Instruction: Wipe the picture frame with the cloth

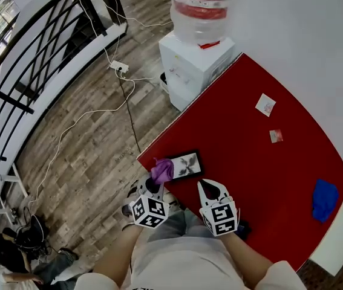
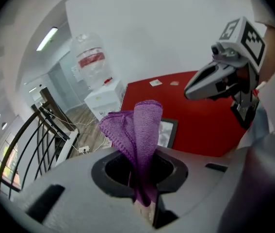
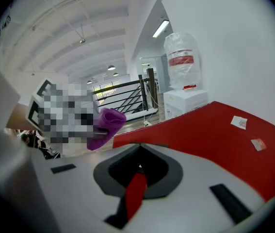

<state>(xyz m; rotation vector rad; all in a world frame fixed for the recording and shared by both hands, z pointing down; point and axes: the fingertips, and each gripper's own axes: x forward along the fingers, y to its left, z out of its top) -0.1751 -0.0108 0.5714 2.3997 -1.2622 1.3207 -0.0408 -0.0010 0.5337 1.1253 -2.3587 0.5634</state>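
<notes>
Down near the red table's (image 1: 262, 162) corner, the picture frame (image 1: 186, 164) lies flat, close to the edge facing us. Our purple cloth (image 1: 162, 171) covers the frame's left end in the head view; we cannot tell whether it touches. Our left gripper (image 1: 158, 185) has its jaws clamped on the cloth, which stands bunched above them. Our right gripper (image 1: 210, 189) hovers just beside the frame, jaws drawn narrow with nothing between them. Farther off lie a white card (image 1: 265, 104), a smaller card (image 1: 276, 136) and a blue cloth (image 1: 324, 199). A water dispenser (image 1: 198, 53) stands beyond the table.
</notes>
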